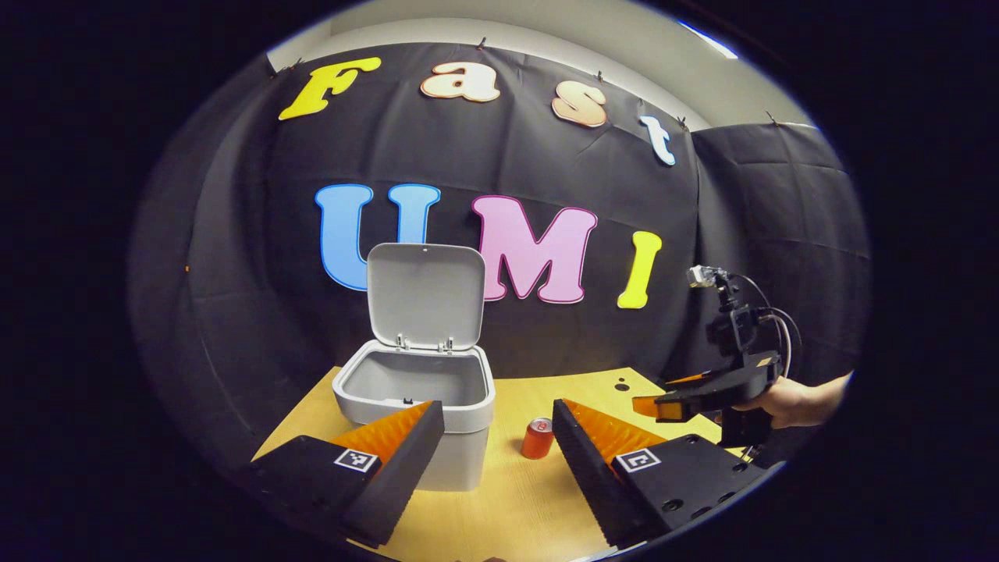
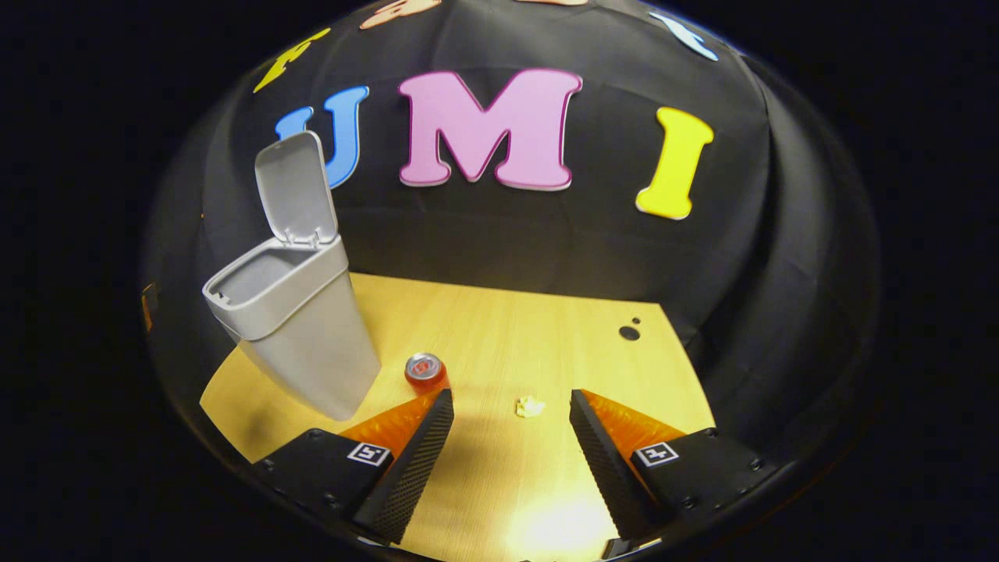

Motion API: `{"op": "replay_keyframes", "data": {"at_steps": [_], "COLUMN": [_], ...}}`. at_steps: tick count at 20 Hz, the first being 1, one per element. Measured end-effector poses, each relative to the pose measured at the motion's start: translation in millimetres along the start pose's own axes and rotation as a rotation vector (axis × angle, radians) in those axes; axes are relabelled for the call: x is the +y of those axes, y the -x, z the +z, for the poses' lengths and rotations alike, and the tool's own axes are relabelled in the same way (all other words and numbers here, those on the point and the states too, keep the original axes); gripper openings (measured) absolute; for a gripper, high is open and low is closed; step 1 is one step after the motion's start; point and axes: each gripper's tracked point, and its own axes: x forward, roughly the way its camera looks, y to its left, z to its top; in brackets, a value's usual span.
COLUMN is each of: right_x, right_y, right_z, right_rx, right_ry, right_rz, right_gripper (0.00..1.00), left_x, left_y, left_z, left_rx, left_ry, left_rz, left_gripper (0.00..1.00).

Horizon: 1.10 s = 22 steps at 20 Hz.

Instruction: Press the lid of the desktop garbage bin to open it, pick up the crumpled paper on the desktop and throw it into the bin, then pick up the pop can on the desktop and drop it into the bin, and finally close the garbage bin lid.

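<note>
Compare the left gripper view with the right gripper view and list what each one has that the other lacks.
Left gripper view alone: the right gripper, seen from outside, held by a hand beside the table.
Right gripper view alone: the crumpled paper on the table, ahead of that gripper's open fingers.
Both: the grey bin with its lid raised, and the upright pop can close beside it.

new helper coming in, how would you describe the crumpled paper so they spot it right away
Start at the grey bin with its lid up on the wooden table. Right of its base stands a red pop can; further right lies the crumpled paper, between the open right tongs. It is the only small, pale, wrinkled scrap lying flat.
</note>
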Motion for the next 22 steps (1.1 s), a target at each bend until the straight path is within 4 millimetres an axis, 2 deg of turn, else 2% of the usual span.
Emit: {"op": "replay_keyframes", "data": {"at_steps": [6,8,11,13,17,22], "right_x": [-14,-27,-27,-25,-36,-35], "right_y": [-78,-104,-141,-160,-190,-210], "right_z": [-32,-41,-65,-81,-99,-120], "right_rx": [0.139,0.174,0.257,0.307,0.361,0.423], "right_ry": [0.034,0.077,0.074,0.046,0.027,0.011], "right_rz": [0.001,-0.029,-0.003,0.017,-0.004,0.006], "right_gripper": [0.98,0.98,0.98,0.98,0.95,0.95], "left_x": [10,12,9,5,-6,-19], "left_y": [2,-1,-6,-9,-16,-28], "left_z": [-17,-22,-29,-34,-44,-52], "left_rx": [0.052,0.071,0.104,0.125,0.167,0.194], "left_ry": [0.015,0.016,0.024,0.008,0.026,0.095], "left_rz": [0.065,0.087,0.103,0.105,0.094,0.083], "left_gripper": [0.95,0.95,0.95,0.95,0.95,0.95]}}
